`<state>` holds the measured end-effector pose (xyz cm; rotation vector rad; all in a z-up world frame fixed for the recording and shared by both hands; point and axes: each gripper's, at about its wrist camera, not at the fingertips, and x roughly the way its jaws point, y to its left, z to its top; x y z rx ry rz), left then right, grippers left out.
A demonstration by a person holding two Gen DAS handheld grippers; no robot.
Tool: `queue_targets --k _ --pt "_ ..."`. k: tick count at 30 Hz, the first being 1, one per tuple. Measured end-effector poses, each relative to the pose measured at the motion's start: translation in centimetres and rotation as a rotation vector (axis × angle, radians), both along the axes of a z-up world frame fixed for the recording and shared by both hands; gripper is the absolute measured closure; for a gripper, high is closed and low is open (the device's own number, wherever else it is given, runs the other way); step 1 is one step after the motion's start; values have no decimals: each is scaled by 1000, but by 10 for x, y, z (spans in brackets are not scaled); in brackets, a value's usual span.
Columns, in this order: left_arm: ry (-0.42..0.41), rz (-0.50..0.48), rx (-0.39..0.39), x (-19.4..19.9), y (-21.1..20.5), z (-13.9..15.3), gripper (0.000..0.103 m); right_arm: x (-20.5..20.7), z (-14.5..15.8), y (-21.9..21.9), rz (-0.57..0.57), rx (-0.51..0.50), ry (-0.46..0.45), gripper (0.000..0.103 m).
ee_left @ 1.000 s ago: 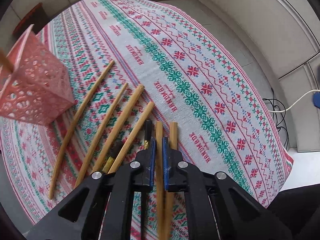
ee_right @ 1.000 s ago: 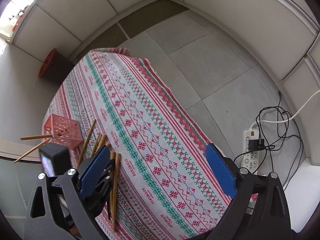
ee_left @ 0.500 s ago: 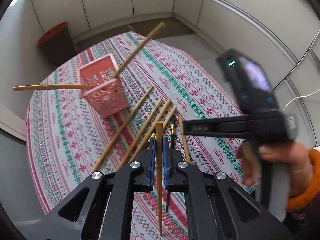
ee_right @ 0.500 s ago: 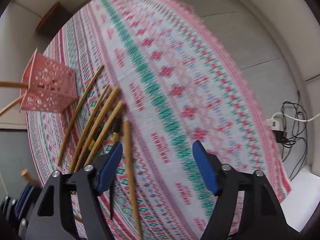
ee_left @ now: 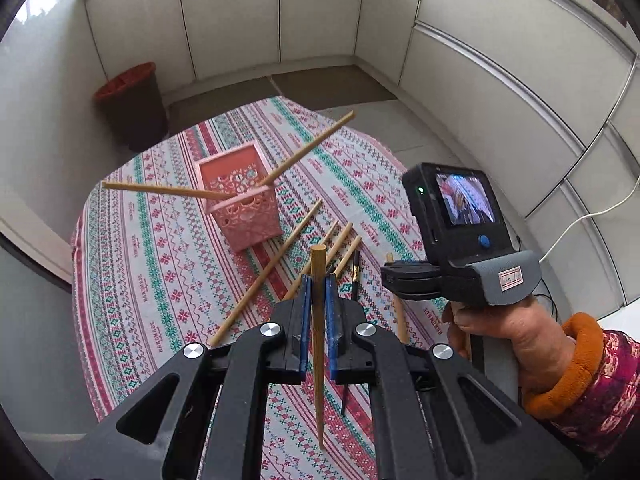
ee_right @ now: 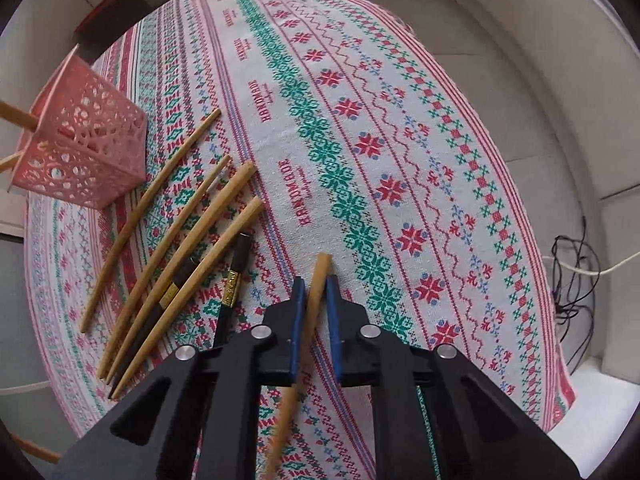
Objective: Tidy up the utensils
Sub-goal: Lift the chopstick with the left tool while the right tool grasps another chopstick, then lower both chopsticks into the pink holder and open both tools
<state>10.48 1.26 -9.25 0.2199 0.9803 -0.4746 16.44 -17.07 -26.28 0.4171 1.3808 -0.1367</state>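
Note:
My left gripper [ee_left: 316, 284] is shut on a wooden chopstick [ee_left: 319, 344], lifted well above the cloth. My right gripper [ee_right: 314, 286] is shut on another wooden chopstick [ee_right: 314, 294] that lies on the tablecloth [ee_right: 360, 140]; in the left wrist view it shows as a camera handle [ee_left: 460, 236] held by a hand, pointing down at the table. A pink lattice basket [ee_left: 240, 204] [ee_right: 80, 148] holds two chopsticks that lean out of it. Several more wooden chopsticks [ee_right: 160, 216] and two dark ones [ee_right: 236, 276] lie beside the basket.
The patterned cloth covers a round table whose far edge drops to a tiled floor. A dark bin with a red rim [ee_left: 128, 104] stands by the wall. A power strip and cables [ee_right: 572, 264] lie on the floor at the right.
My left gripper rose with its chopstick, bringing the basket and room into view. My right gripper came down over the loose chopstick and its jaws went from wide open to shut on it.

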Motion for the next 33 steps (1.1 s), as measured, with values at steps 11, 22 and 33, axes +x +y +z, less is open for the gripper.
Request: queue_targets --k 11,22,33 --pt "-184 46 -98 -32 28 77 97 -80 159 -4 194 144 -403 95" --pt "-359 179 -223 -23 56 140 97 -88 303 -26 91 201 -802 95" --pt "-517 372 -284 29 44 147 97 -25 302 -33 -64 115 -953 95"
